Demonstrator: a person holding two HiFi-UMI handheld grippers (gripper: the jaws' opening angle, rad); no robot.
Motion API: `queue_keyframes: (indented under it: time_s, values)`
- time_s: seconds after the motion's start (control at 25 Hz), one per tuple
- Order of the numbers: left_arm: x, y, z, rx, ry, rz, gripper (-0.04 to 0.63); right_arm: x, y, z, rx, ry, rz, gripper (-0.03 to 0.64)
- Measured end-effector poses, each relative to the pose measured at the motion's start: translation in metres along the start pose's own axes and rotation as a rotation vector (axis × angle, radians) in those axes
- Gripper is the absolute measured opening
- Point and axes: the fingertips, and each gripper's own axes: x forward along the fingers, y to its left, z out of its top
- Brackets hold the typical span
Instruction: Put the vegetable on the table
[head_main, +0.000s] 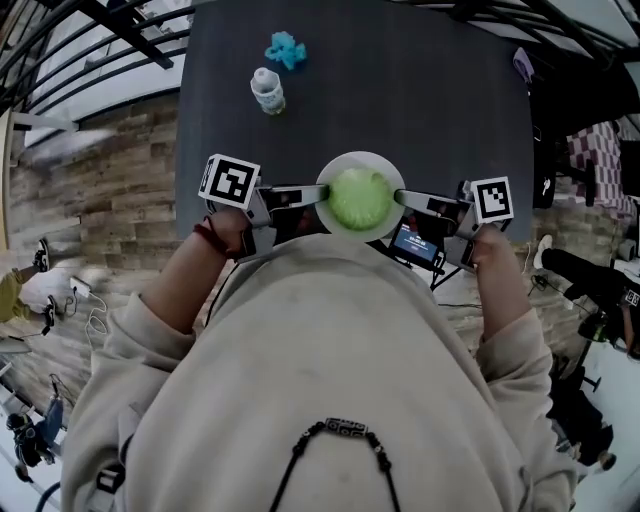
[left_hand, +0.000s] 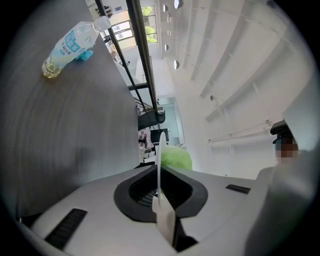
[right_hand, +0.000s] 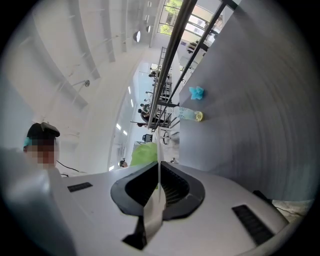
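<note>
A pale green round vegetable (head_main: 358, 198) lies on a white plate (head_main: 352, 158), held level at the near edge of the dark grey table (head_main: 420, 90), just in front of the person's chest. My left gripper (head_main: 318, 195) is shut on the plate's left rim and my right gripper (head_main: 400, 197) is shut on its right rim. In the left gripper view the plate (left_hand: 159, 160) shows edge-on as a thin white line between the closed jaws of the gripper (left_hand: 160, 192), with the vegetable (left_hand: 177, 158) behind. The right gripper view gives the same: plate edge (right_hand: 158, 162), gripper (right_hand: 159, 187), vegetable (right_hand: 143, 153).
A small clear water bottle (head_main: 267, 90) lies on the table's far left part, with a crumpled blue object (head_main: 286, 49) just beyond it. Black metal rails run past the table's left side over a wood-pattern floor (head_main: 90, 170). Equipment and cables stand to the right.
</note>
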Motion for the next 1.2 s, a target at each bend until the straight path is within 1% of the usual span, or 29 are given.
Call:
queue_keyframes:
  time_s: [0.16, 0.24, 0.32, 0.44, 0.76, 1.0, 1.08, 1.2]
  values:
    - [0.002, -0.002, 0.013, 0.007, -0.035, 0.018, 0.018, -0.004, 0.002, 0.016, -0.011, 0.028, 0.005, 0.029]
    - [0.003, -0.006, 0.019, 0.008, -0.055, 0.005, 0.020, -0.004, 0.004, 0.025, -0.014, 0.033, 0.017, 0.029]
    - [0.001, -0.008, 0.021, 0.010, -0.073, -0.001, 0.020, -0.001, 0.006, 0.028, -0.016, 0.042, 0.031, 0.029]
    - [-0.001, -0.001, 0.022, 0.000, -0.087, 0.016, 0.020, 0.001, 0.000, 0.029, -0.016, 0.064, 0.035, 0.029]
    - [0.001, 0.014, 0.025, -0.022, -0.103, 0.051, 0.018, 0.005, -0.015, 0.036, 0.003, 0.093, 0.053, 0.029]
    - [0.000, 0.025, 0.027, -0.013, -0.100, 0.058, 0.018, 0.009, -0.027, 0.037, 0.014, 0.104, 0.057, 0.029]
    - [0.001, 0.027, 0.028, -0.009, -0.099, 0.065, 0.018, 0.009, -0.029, 0.037, 0.014, 0.105, 0.053, 0.029]
    - [0.004, 0.031, 0.028, -0.022, -0.100, 0.070, 0.018, 0.008, -0.033, 0.039, 0.016, 0.113, 0.045, 0.029]
